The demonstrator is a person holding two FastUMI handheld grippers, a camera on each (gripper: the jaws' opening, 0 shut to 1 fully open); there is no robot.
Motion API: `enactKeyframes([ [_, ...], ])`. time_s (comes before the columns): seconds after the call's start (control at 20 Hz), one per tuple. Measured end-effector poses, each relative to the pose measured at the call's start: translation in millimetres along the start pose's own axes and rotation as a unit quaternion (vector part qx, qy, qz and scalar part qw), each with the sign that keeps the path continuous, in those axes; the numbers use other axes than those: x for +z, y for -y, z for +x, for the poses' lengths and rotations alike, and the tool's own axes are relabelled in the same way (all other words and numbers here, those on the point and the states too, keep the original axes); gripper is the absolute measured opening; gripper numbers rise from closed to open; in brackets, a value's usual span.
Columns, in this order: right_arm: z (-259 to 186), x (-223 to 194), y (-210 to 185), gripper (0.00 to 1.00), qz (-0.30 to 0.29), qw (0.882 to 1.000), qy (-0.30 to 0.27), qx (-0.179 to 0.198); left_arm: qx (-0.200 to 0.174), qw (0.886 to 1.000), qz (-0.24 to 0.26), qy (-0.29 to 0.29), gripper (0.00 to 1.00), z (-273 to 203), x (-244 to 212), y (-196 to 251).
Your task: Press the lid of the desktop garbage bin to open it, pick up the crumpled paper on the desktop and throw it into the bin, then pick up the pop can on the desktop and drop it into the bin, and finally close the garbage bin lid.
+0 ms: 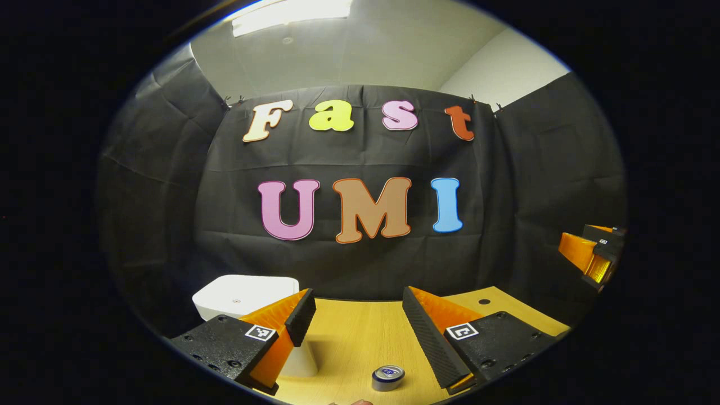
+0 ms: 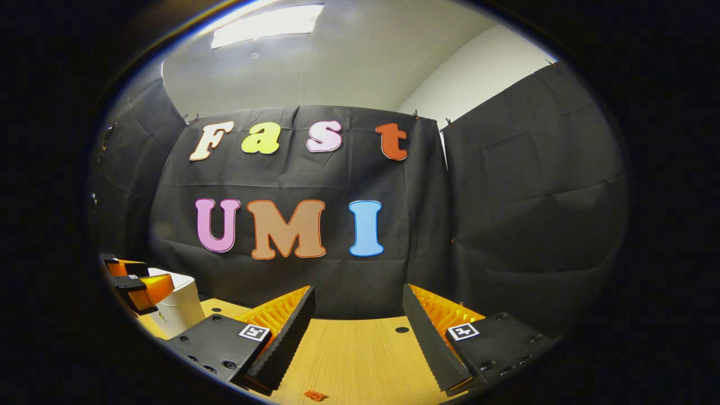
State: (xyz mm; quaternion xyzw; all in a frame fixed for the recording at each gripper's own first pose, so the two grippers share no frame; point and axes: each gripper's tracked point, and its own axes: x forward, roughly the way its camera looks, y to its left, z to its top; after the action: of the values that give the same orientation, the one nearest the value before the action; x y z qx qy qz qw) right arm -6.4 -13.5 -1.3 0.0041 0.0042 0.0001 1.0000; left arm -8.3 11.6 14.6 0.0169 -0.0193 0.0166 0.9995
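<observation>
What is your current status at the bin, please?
Both tongs open, left, right, holding nothing. Bin lid shut. Can standing on desk. Nothing blocking.

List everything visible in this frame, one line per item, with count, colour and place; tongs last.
garbage bin: one, white, lid closed, far left of the desk, behind the left tongs' left finger.
pop can: one, silver with a blue top, upright on the desk near the front edge, below the left tongs.
small scrap: one, orange, on the desk near the front edge; too small to identify.
desk: one, light wood.
left tongs: open, empty, above the desk.
right tongs: open, empty, above the desk.
</observation>
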Motion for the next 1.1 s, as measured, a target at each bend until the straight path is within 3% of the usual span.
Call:
enactKeyframes([
  [0.35,-5.3,0.2,3.2,1.0,-0.003,1.0,0.002,-0.003,0.003,1.0,-0.015,0.009,0.94,-2.8,3.7,0.7],
  [0.8,-5.5,0.4,4.6,0.98,-0.005,1.0,0.003,-0.005,0.0,1.0,0.007,0.027,0.94,-0.9,16.5,2.0],
  [1.05,-4.8,-2.6,1.3,1.0,-0.006,1.0,0.0,-0.001,0.022,0.999,0.014,0.035,0.58,0.4,20.3,-12.2],
  [1.1,-4.3,-2.8,0.4,0.98,-0.007,1.0,0.0,-0.001,0.028,0.999,0.013,0.034,0.46,-0.7,20.3,-16.0],
])
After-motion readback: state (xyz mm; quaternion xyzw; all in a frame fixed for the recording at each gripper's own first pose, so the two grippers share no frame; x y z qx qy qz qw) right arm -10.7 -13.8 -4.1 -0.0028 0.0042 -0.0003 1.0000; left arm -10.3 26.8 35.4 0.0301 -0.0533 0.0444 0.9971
